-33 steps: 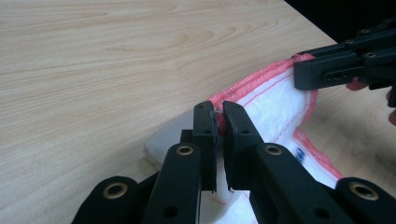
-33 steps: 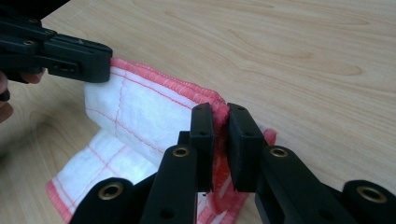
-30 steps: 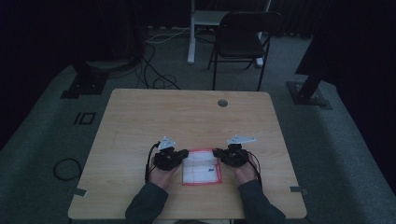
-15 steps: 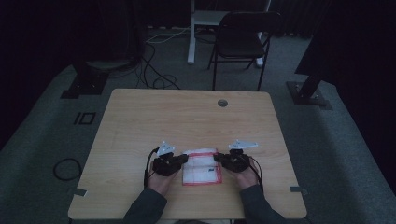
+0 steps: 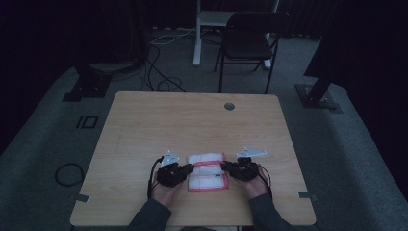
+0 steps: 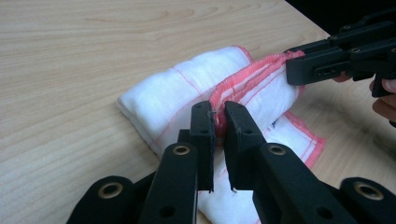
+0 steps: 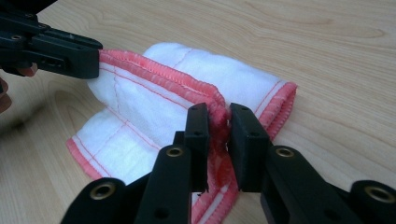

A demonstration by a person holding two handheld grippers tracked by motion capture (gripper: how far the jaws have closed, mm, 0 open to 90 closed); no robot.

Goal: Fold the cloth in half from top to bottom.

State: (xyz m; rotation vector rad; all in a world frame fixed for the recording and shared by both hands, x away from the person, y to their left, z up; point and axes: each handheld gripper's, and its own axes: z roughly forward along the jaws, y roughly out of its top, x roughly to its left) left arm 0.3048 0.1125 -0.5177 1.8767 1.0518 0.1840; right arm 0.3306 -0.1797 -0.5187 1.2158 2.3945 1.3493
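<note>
A white cloth (image 5: 207, 171) with a pink-red stitched hem and thin red lines lies near the front edge of the wooden table (image 5: 144, 125), between the two hands. It is partly folded: its far part is doubled over toward the person, and the folded hem is raised off the layer beneath. The left gripper (image 6: 219, 122) pinches one corner of that hem; its jaws have just been easing apart, the hem between them. The right gripper (image 7: 218, 122) likewise pinches the opposite corner, its jaws also just easing apart. A dark chair (image 5: 250, 41) stands beyond the table.
</note>
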